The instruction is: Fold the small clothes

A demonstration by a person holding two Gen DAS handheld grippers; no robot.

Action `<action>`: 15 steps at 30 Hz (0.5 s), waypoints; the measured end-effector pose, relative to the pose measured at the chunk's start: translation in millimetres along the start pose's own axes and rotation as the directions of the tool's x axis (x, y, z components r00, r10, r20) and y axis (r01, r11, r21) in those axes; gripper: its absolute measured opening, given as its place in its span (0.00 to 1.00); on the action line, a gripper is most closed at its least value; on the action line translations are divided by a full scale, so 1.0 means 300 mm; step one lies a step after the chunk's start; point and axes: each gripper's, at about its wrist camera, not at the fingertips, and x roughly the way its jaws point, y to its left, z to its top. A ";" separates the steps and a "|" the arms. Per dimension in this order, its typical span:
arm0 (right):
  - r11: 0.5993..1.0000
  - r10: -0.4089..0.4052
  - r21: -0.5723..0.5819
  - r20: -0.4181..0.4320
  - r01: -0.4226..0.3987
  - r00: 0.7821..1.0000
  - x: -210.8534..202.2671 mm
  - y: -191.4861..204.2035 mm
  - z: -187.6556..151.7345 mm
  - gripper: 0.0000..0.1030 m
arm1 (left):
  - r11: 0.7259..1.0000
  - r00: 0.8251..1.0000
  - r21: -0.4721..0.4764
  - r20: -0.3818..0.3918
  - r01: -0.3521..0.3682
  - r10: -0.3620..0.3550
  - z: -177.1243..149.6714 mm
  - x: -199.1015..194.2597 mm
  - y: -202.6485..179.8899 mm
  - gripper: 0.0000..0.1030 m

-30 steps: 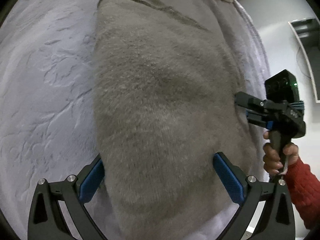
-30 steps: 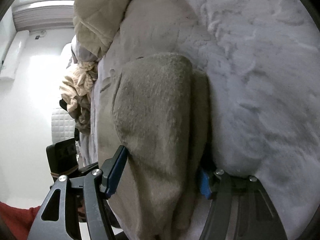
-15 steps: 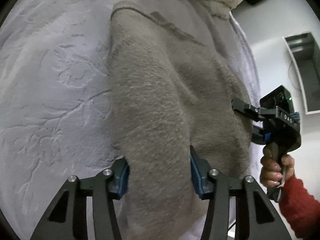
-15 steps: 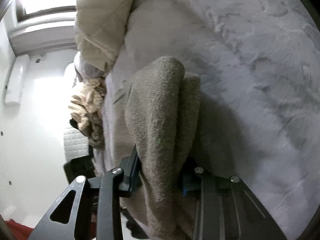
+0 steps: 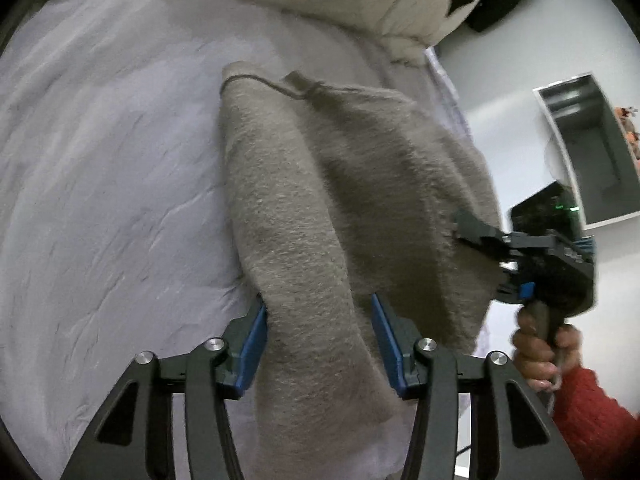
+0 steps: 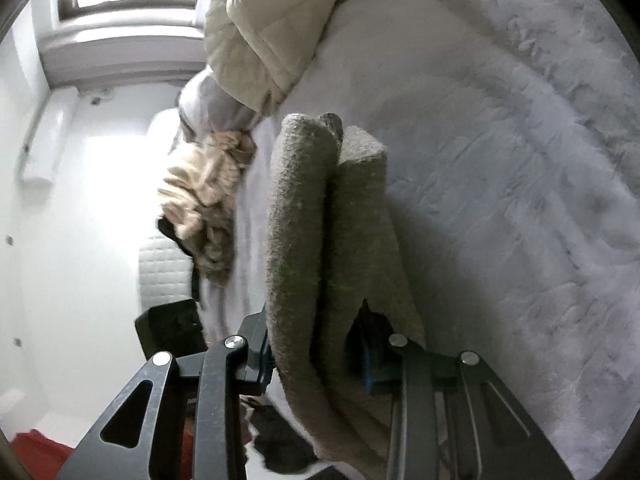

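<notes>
In the left wrist view, the left tongs (image 5: 318, 344) clamp a bunched fold of the fuzzy grey-brown garment (image 5: 304, 216), which is partly raised over the pale lilac bedspread (image 5: 100, 184); at right, a hand (image 5: 546, 350) in a red sleeve (image 5: 592, 416) holds the right tongs (image 5: 480, 240) on the garment's far edge. In the right wrist view, the right tongs (image 6: 316, 354) pinch two thick layers of the garment (image 6: 320, 220), beside a cream quilt (image 6: 264, 20) and a beige knit heap (image 6: 204, 184).

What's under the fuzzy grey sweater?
Under the grey sweater lies the pale lilac bedspread, showing all around it. Both hand-held grippers, left and right, pinch its near edge. Whatever sits beneath its middle is covered.
</notes>
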 end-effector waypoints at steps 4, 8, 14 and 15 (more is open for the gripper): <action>0.995 -0.101 0.016 0.017 0.100 0.995 0.021 -0.046 0.002 0.36 | 0.998 0.998 -0.062 -0.058 -0.027 0.024 -0.013 0.072 0.090 0.54; 0.990 -0.138 0.034 0.026 0.137 0.990 -0.001 -0.107 0.031 0.47 | 0.998 0.997 -0.036 -0.049 -0.057 0.055 -0.002 0.065 0.102 0.75; 0.992 -0.117 0.046 -0.025 0.118 0.993 0.049 -0.222 0.055 0.65 | 1.000 0.993 0.003 -0.119 -0.016 0.016 0.012 0.126 0.113 0.75; 0.993 -0.096 0.059 -0.040 0.098 0.995 0.068 -0.243 0.057 0.65 | 1.000 0.992 0.004 -0.124 -0.010 0.010 0.015 0.143 0.105 0.75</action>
